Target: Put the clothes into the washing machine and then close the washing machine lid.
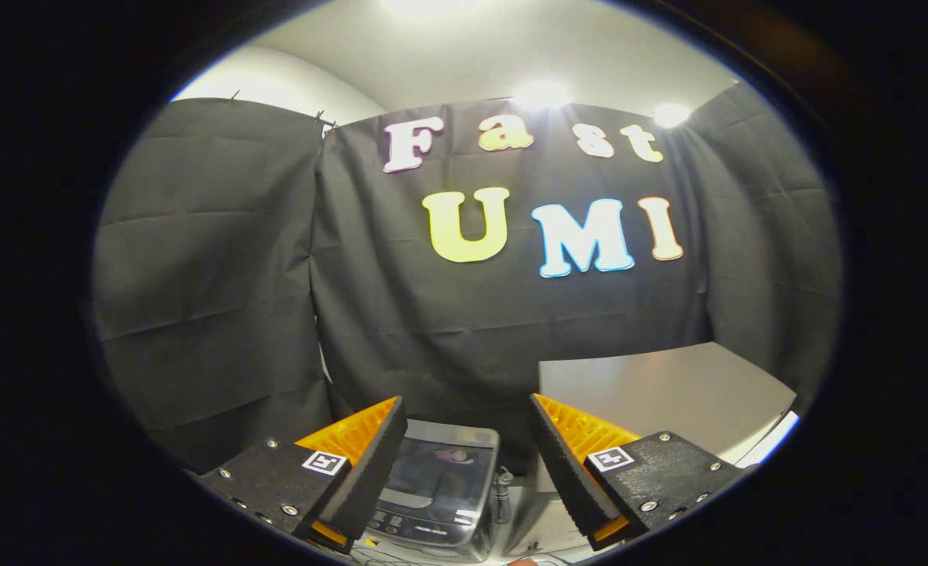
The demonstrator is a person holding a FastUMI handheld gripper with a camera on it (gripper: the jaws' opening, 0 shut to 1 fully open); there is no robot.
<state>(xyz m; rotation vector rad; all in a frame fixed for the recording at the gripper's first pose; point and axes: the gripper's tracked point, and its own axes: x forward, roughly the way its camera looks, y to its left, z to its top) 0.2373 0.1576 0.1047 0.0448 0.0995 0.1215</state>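
A small grey washing machine (440,487) stands low down beyond my fingers, partly hidden behind the left finger (369,464). Its dark see-through lid lies flat and shut on top, with a control panel along its near edge. My gripper (467,409) is raised well above the machine and held open, with a wide gap and nothing between the fingers. No clothes can be made out here.
A grey table top (668,393) runs to the right of the machine, beyond the right finger (566,464). A thin hose or cable (503,495) stands at the machine's right side. Black cloth walls close off the back and both sides.
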